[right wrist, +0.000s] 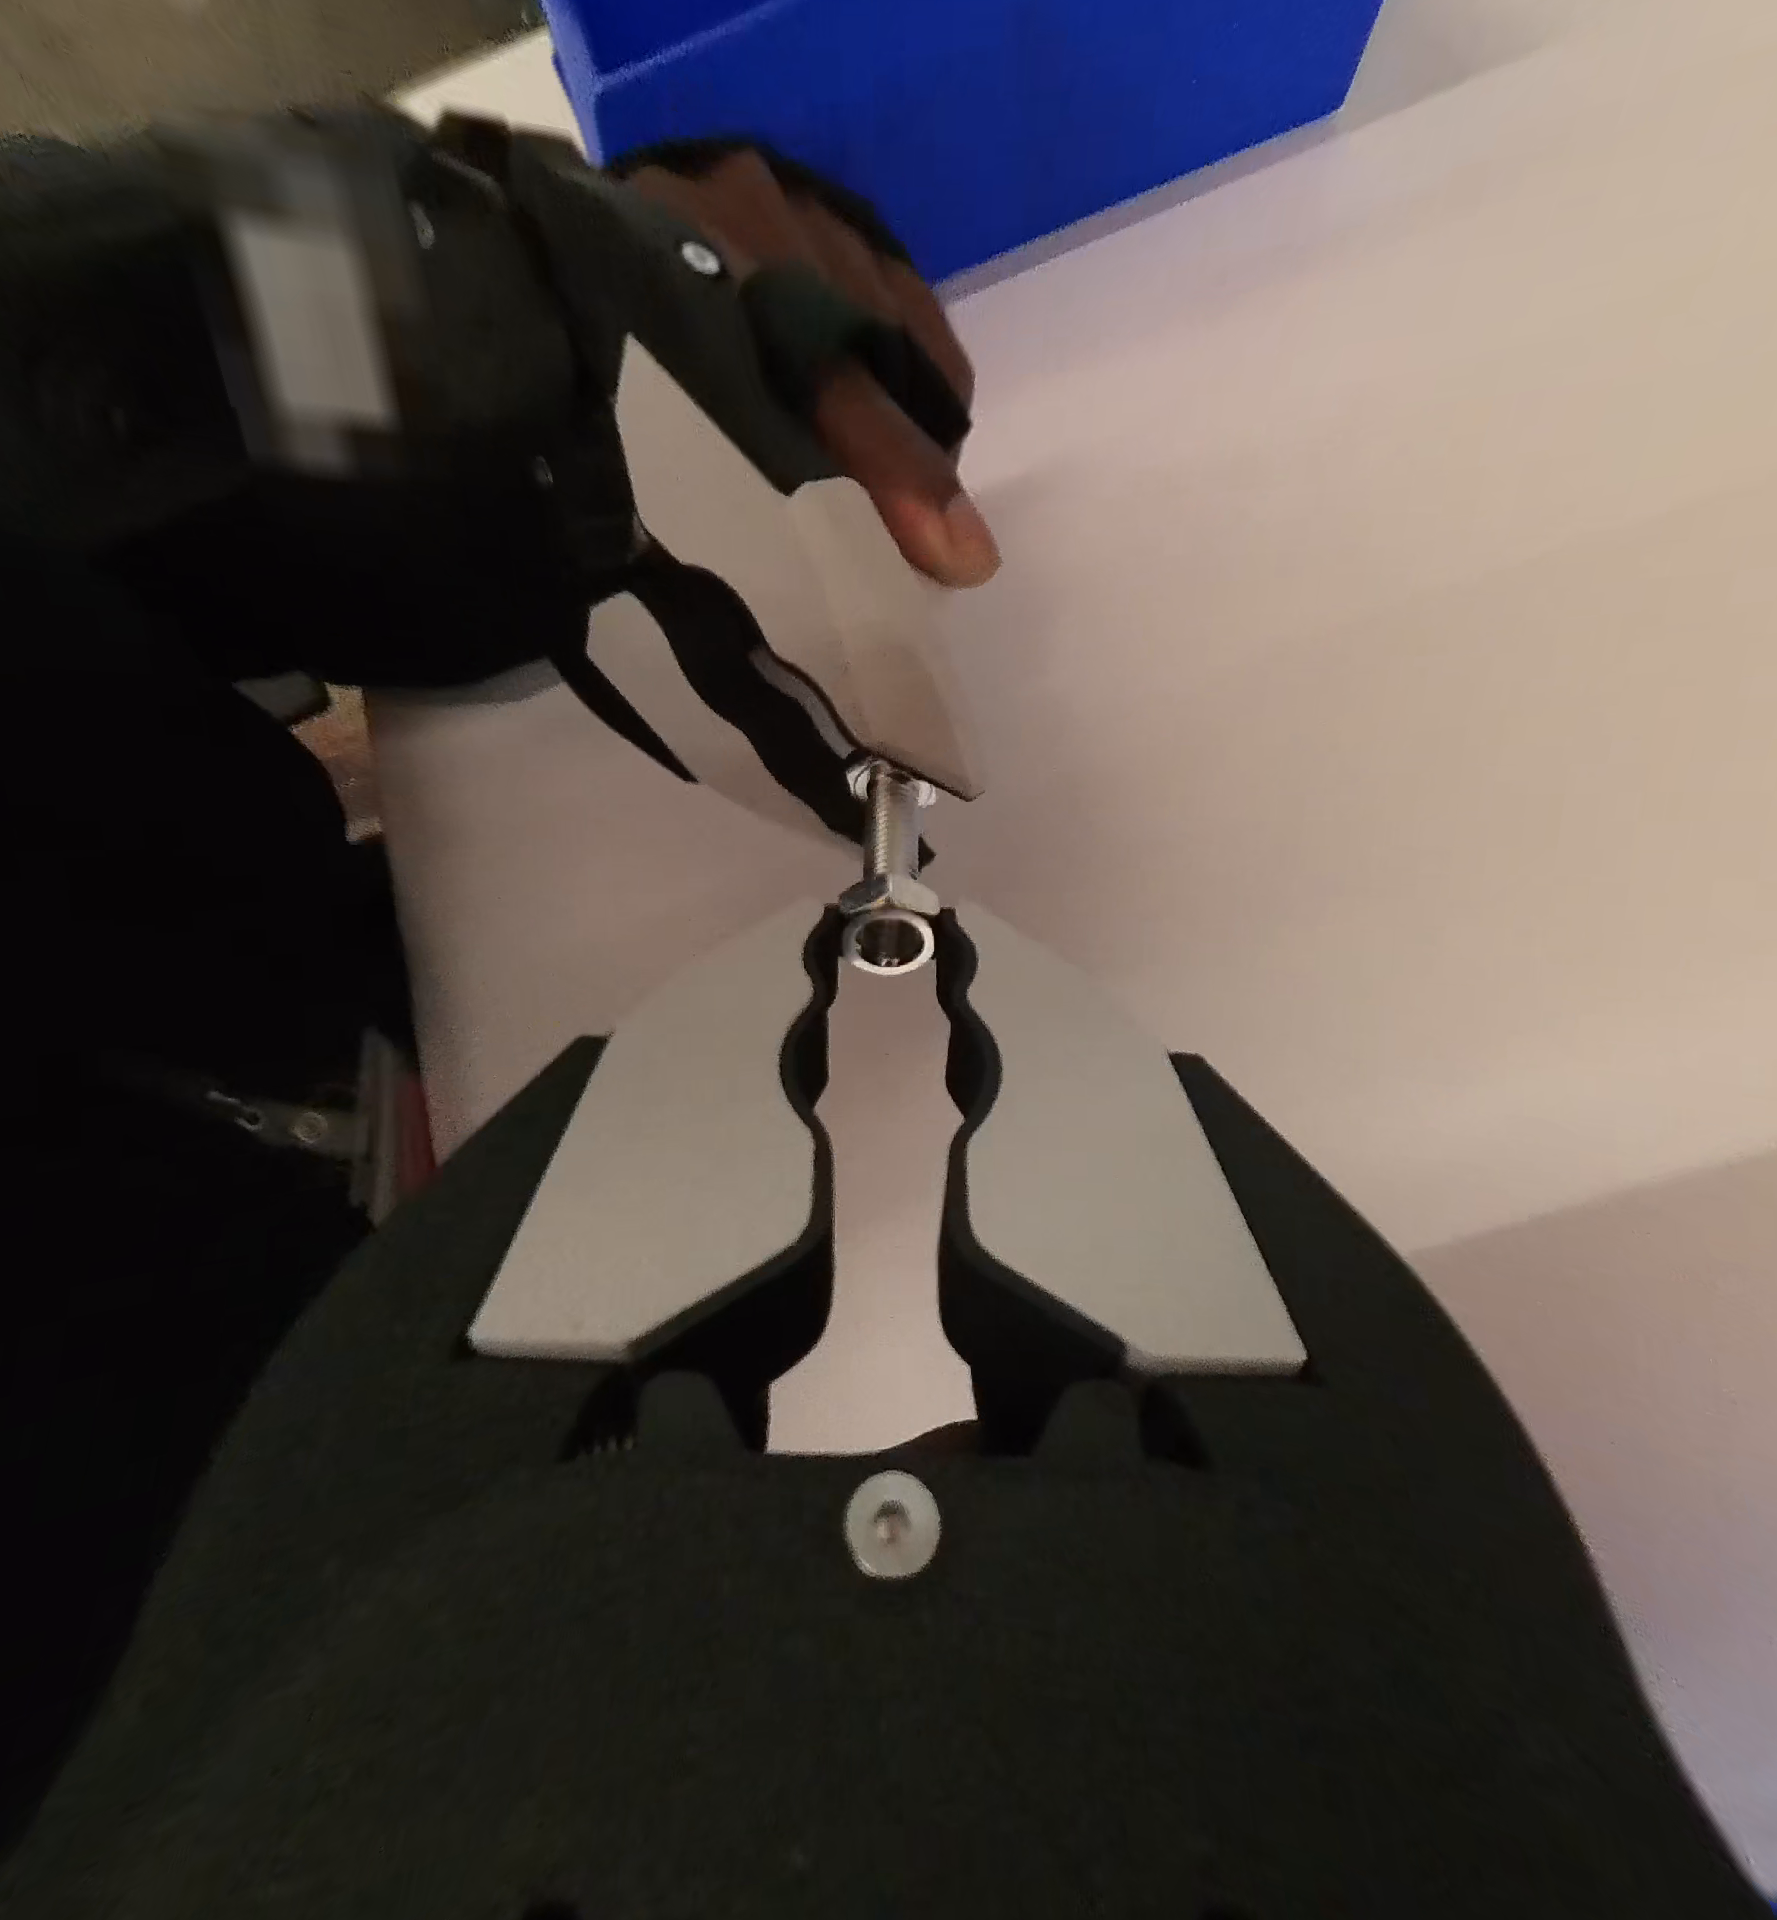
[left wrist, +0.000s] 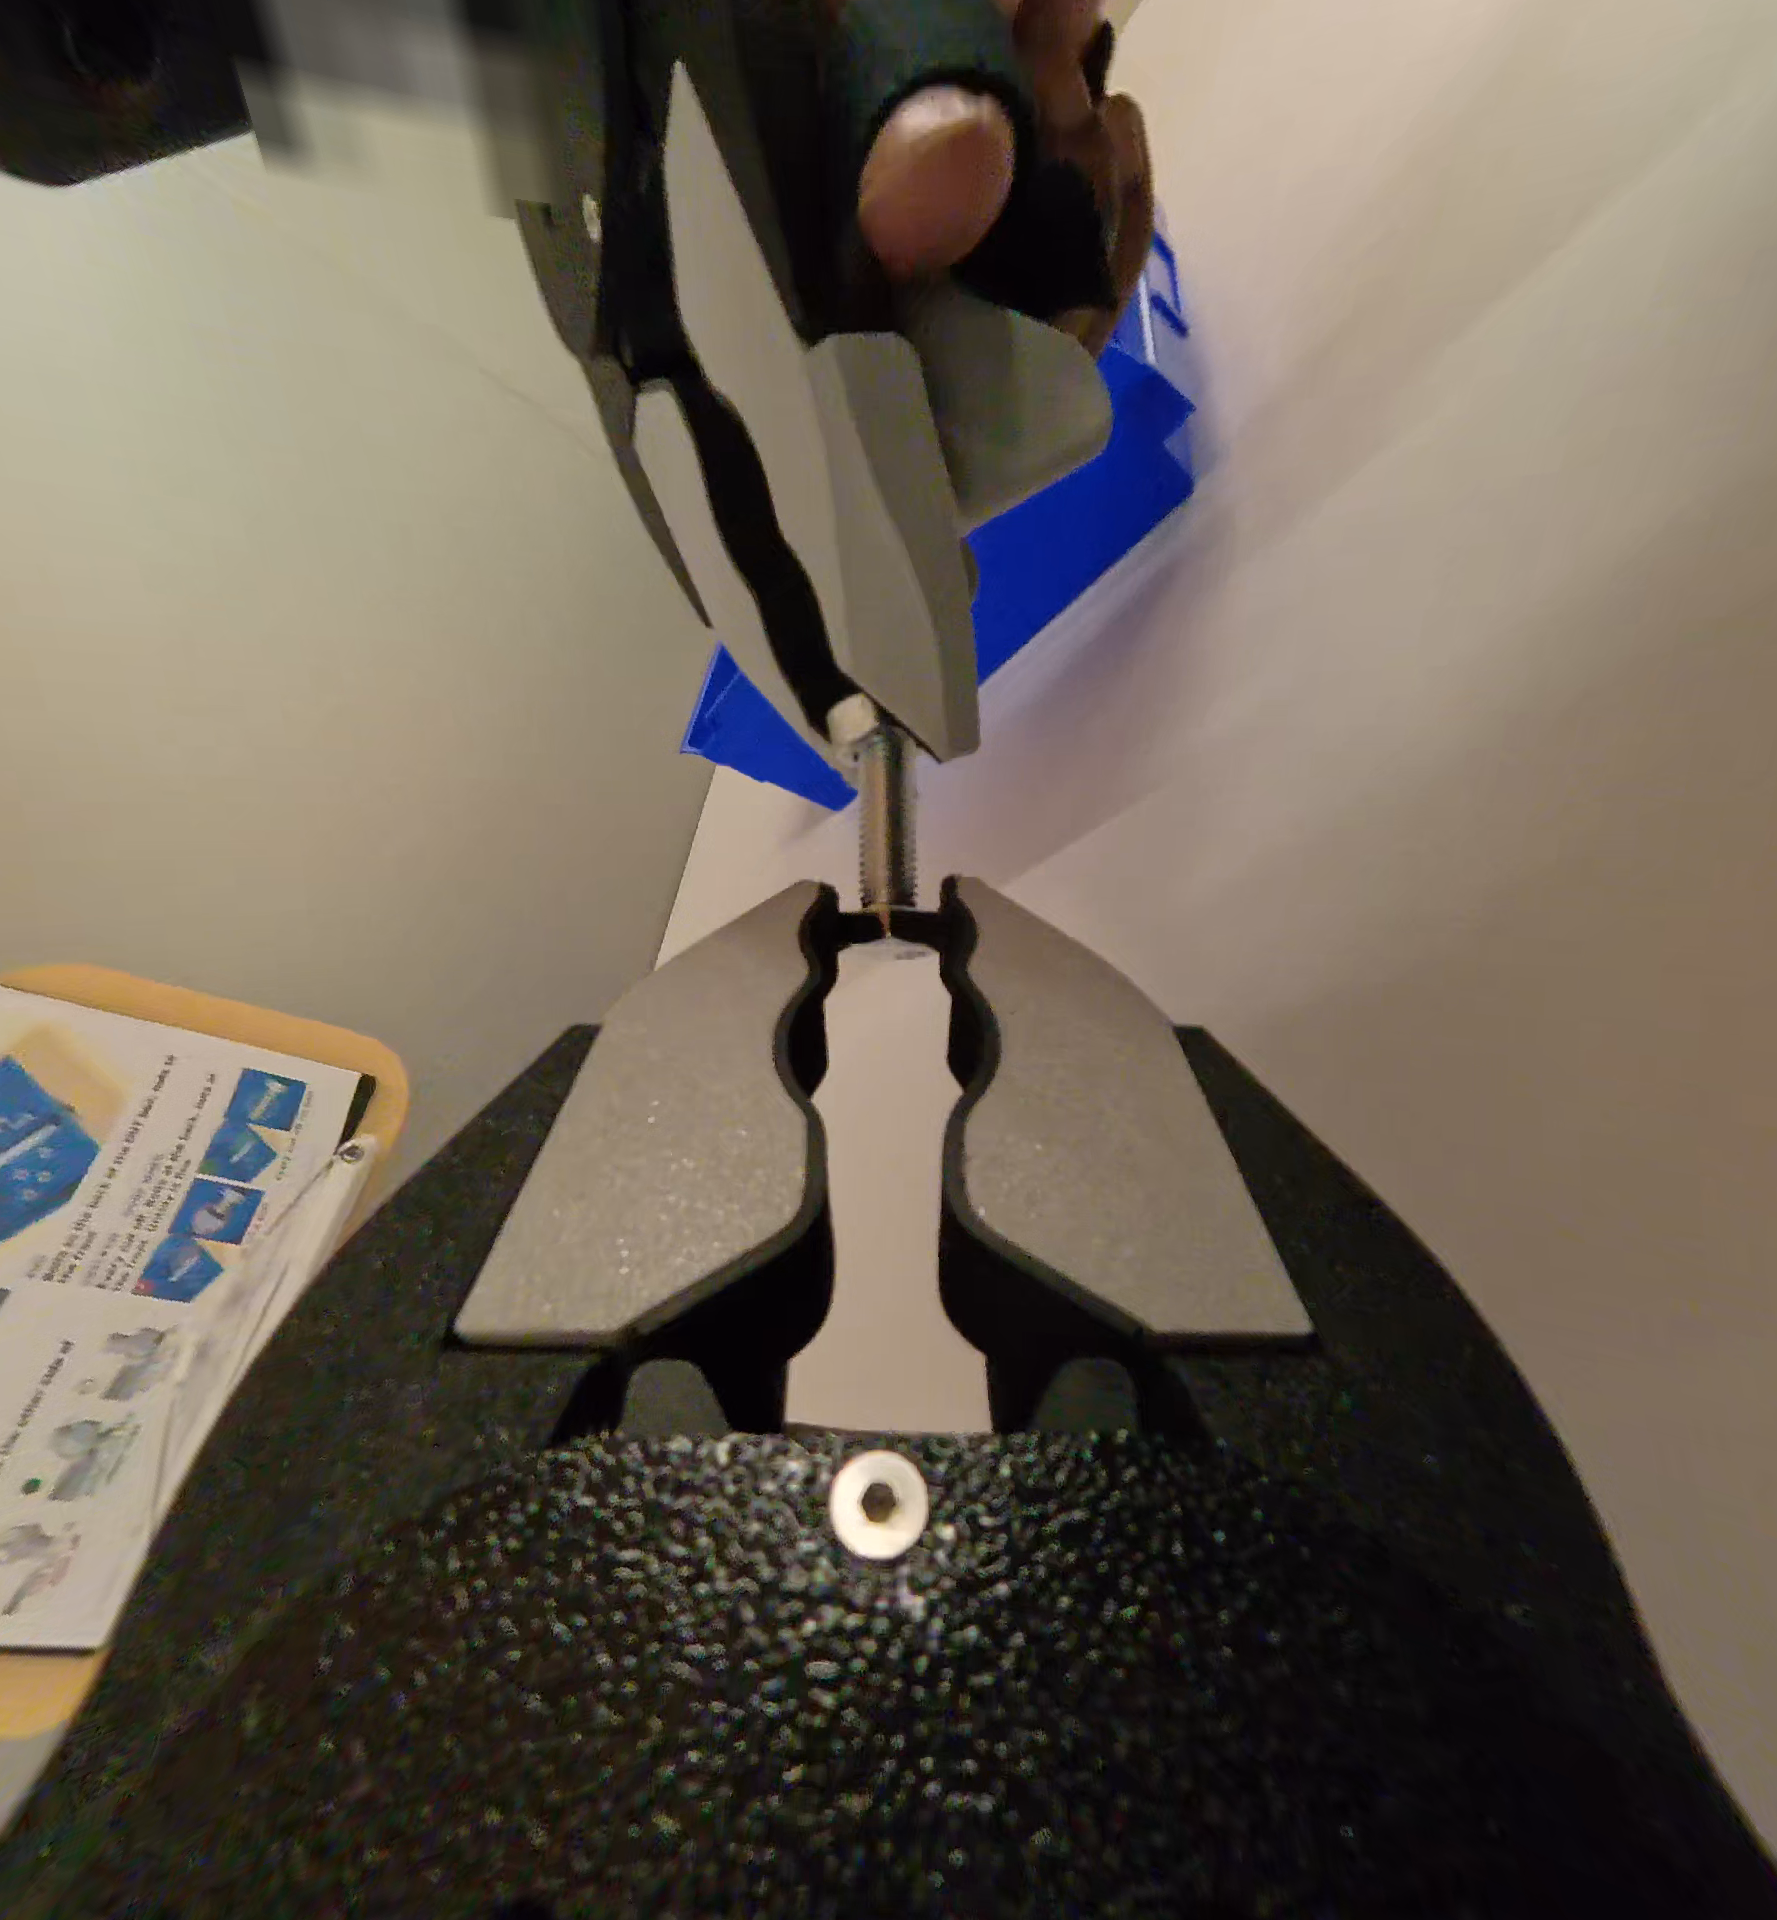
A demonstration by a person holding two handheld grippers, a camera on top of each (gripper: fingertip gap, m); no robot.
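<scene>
My left gripper [left wrist: 886, 925] is shut on the head end of a silver bolt [left wrist: 889, 831]. The bolt's threaded shaft runs straight ahead to my right gripper [left wrist: 868, 727], which comes in from above. My right gripper [right wrist: 884, 935] is shut on a silver hex nut with a round collar [right wrist: 884, 940]. The nut sits on the free end of the bolt [right wrist: 882, 831]. The nut also shows as a pale hex in the left wrist view [left wrist: 851, 717]. The left gripper [right wrist: 889, 774] shows in the right wrist view, pinching the bolt head. Both grippers hover above the white table [right wrist: 1383, 727].
A blue bin [left wrist: 1071, 561] stands on the table behind the grippers and also shows at the top of the right wrist view [right wrist: 967, 104]. A printed picture sheet [left wrist: 84, 1299] lies on a tan board [left wrist: 385, 1070] at the left. A hand [right wrist: 894, 416] holds each gripper. Both grippers' tips are close together, under 4 cm apart.
</scene>
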